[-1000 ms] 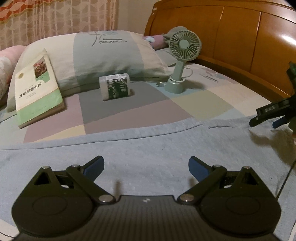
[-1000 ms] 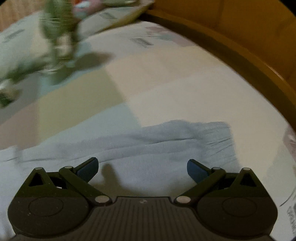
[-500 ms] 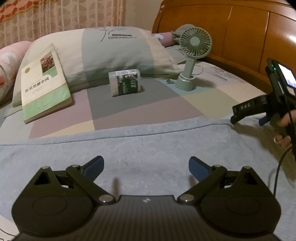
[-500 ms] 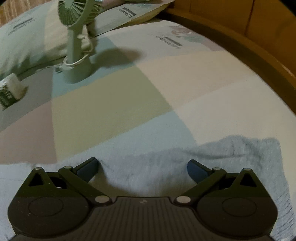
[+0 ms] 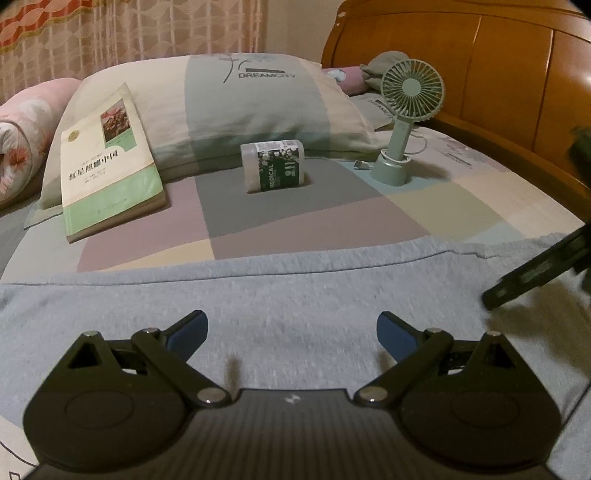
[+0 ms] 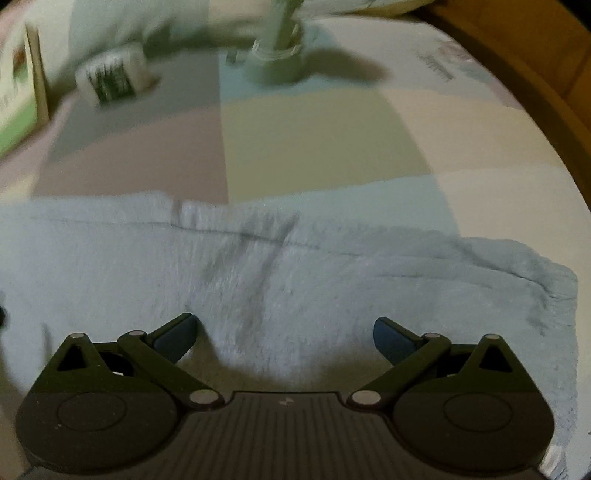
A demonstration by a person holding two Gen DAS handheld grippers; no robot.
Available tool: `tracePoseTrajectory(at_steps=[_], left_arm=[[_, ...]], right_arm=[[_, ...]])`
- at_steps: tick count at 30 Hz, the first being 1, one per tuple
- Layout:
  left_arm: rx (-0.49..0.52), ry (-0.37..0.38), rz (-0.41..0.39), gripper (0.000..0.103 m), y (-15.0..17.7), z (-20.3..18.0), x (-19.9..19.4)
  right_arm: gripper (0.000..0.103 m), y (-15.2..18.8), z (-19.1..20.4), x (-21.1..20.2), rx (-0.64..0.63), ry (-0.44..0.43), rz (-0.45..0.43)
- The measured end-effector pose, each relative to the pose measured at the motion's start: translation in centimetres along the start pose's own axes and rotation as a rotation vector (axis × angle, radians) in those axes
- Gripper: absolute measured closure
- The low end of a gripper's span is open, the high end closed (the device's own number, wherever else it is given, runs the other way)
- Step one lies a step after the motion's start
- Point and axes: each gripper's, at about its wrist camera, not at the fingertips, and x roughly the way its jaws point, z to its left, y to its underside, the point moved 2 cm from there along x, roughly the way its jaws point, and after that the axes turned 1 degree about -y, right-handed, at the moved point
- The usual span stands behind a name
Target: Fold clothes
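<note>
- Plainly, the grey garment (image 5: 295,295) lies spread flat across the near half of the bed (image 5: 480,206), its far hem running from 9 to 3 o'clock in the left wrist view; one end, with a gathered edge, shows at 3 o'clock in the right wrist view (image 6: 554,288).
- Both tools hover low over the cloth: the left gripper (image 5: 291,328) has its jaws wide apart and holds nothing, and the right gripper (image 6: 282,332) likewise stands spread and empty.
- Judging by this, the garment sits laid out, neither gripper holding it; that would fit a moment ahead of a fold or just after a release, and whether it is already doubled over I cannot tell.
- Any pinch to come would need an edge or corner; the fabric looks soft and liable to bunch.
- Beyond the hem, on the patchwork sheet: a book (image 5: 110,162) at 10 o'clock leaning on a pillow (image 5: 258,107), a tissue pack (image 5: 273,166) at 12, a green fan (image 5: 402,122) at 1.
- Behind stand a wooden headboard (image 5: 480,62) and patterned curtains (image 5: 110,33); light is dim.
</note>
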Motion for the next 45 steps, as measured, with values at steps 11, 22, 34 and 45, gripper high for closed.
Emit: tracePoseTrajectory(at_steps=[11, 22, 34, 45], left_arm=[[0.017, -0.007, 0.024, 0.005, 0.4, -0.5, 0.9], [0.046, -0.129, 0.117, 0.005, 1.3, 0.3, 2.9], [0.04, -0.136, 0.124, 0.004, 1.5, 0.6, 3.0], [0.025, -0.115, 0.091, 0.004, 0.9, 0.9, 2.1]], right_arm=[[0.0, -1.1, -3.0, -2.6, 0.073, -0.08, -0.138], [0.0, 4.1, -12.5, -3.9, 0.265, -0.098, -0.095], [0.0, 4.1, -14.7, -2.4, 0.219, 0.125, -0.192], [0.0, 2.8, -8.8, -3.4, 0.028, 0.028, -0.115]])
